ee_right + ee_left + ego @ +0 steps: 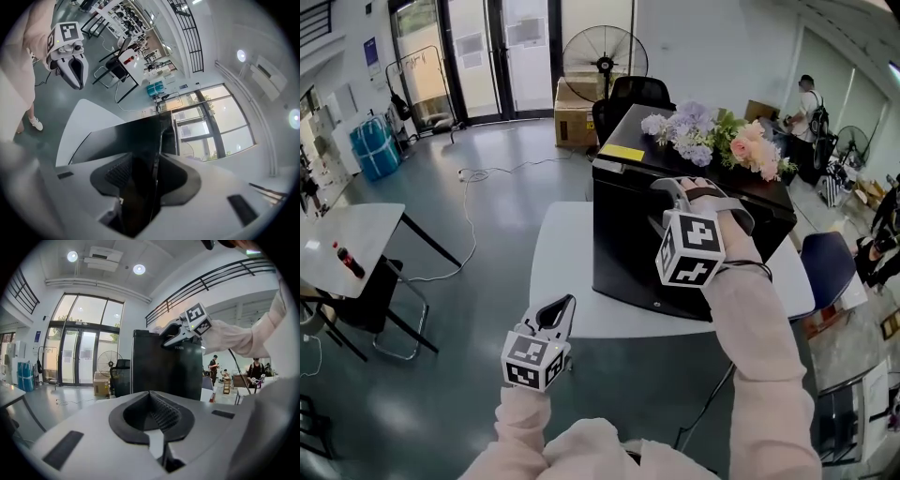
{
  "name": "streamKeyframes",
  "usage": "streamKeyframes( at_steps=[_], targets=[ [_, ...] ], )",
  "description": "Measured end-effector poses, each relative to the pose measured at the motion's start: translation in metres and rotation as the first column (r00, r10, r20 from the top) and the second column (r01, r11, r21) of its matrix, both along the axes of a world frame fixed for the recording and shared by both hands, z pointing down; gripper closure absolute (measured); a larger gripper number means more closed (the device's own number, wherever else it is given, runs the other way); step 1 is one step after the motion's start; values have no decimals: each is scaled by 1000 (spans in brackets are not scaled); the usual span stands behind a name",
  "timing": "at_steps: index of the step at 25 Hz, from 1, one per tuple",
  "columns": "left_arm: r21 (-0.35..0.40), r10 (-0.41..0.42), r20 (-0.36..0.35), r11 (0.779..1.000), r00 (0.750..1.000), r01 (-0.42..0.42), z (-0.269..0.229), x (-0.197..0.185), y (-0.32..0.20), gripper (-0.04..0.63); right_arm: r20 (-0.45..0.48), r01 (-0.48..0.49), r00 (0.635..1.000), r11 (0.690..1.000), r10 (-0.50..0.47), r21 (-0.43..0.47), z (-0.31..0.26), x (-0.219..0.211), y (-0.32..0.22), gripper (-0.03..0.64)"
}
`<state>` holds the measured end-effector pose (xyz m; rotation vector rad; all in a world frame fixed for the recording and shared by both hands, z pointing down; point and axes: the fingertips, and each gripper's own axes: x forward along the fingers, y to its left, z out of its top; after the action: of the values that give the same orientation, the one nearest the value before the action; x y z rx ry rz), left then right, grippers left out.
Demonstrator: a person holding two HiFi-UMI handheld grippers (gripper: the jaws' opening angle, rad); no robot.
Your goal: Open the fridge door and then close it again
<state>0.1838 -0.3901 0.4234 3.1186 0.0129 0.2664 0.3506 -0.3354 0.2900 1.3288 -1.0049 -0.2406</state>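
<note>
A small black fridge point(628, 244) stands on a white table point(562, 262), with flowers point(712, 136) and a yellow note point(622, 152) on top. My right gripper point(670, 192) reaches over the fridge's upper front edge. In the right gripper view the black door edge point(136, 140) fills the gap of that gripper point(140, 178), both pads against it. My left gripper point(555, 314) hovers low at the table's near edge, fingers together and holding nothing. In the left gripper view, the fridge point(159, 366) stands ahead of the left gripper point(154, 413), and the right gripper point(171, 333) is at its top corner.
A black office chair point(633, 94), a cardboard box point(575, 112) and a standing fan point(605, 61) are behind the fridge. A second white table with a red bottle point(347, 258) is at the left. A blue chair point(830, 262) stands at the right, and a person point(809, 108) far back.
</note>
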Motion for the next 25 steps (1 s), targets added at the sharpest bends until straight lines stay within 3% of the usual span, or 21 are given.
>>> streamKeyframes(
  at_steps=[9,16,21,25],
  targets=[
    [-50,13,6,999,1000,-12,13,-4,5,584,-8,-16,1000,1000,17,26,0,2,-1,441],
    [-63,17,6,998,1000,-16,17,-20,14,584,-52,18,999,994,-13,107,-4,-2,3,436],
    [-65,22,7,998,1000,-21,18,-25,24,584,-84,52,996,970,-33,236,-16,-9,11,434],
    [-57,19,0,998,1000,-19,14,-30,31,584,-45,65,998,916,-52,396,-40,-27,27,434]
  ],
)
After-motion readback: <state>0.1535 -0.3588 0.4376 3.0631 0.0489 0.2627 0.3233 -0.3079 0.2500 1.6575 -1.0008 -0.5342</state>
